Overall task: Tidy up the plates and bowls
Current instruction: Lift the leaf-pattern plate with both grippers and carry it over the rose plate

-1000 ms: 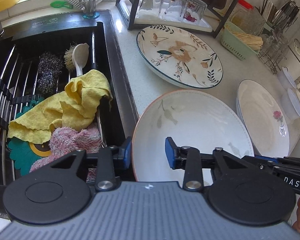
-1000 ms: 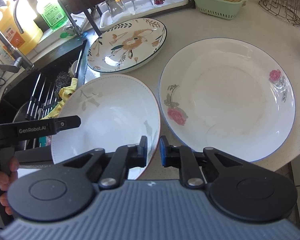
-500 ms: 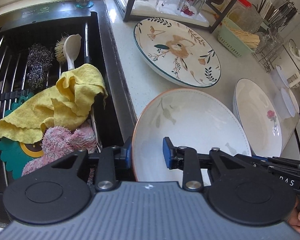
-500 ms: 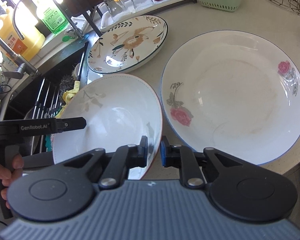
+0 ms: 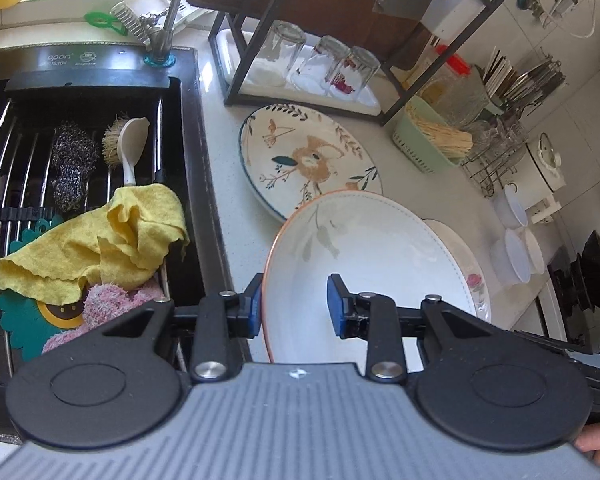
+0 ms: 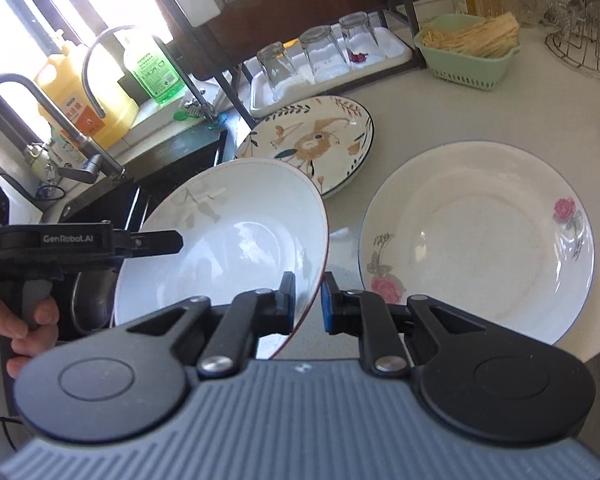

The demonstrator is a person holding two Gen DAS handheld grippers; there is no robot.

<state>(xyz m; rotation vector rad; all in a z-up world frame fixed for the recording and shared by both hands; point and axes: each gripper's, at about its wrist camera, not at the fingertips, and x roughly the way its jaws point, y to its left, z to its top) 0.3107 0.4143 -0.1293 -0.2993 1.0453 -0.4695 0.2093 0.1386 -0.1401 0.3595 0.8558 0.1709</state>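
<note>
Right hand-held gripper (image 6: 308,300) was nearly closed, clamped on the near-right rim of the white bowl (image 6: 228,232): left pad inside the bowl, right pad on the outside wall, rim running up between them

Left hand-held gripper (image 5: 294,306) was at a narrow-to-medium opening, gripping the opposite rim. Outer pad sat against the orange-edged rim from the sink side, inner pad against the sloping inside wall. In the right wrist view its upper finger lay across the bowl's left edge, with the person's hand (image 6: 28,328) on the trigger below

Bowl position: held between the two hand-held grippers, one on each side, directly ahead of both cameras. It was tilted, with the side toward the sink higher, and looked clear of the worktop (image 6: 440,120). Its far rim overlapped the near edge of the floral plate (image 5: 300,152) in both views; I couldn't tell whether they touched. Inside was empty, with a faint grey leaf print on the far wall

Rose plate (image 6: 476,240) lay flat on the worktop just right of the bowl, near the worktop's front edge, partly hidden behind the bowl from the left camera

Sink (image 5: 188,184) was to the bowl's left, with a yellow cloth (image 5: 100,240) bunched on its rack
</note>
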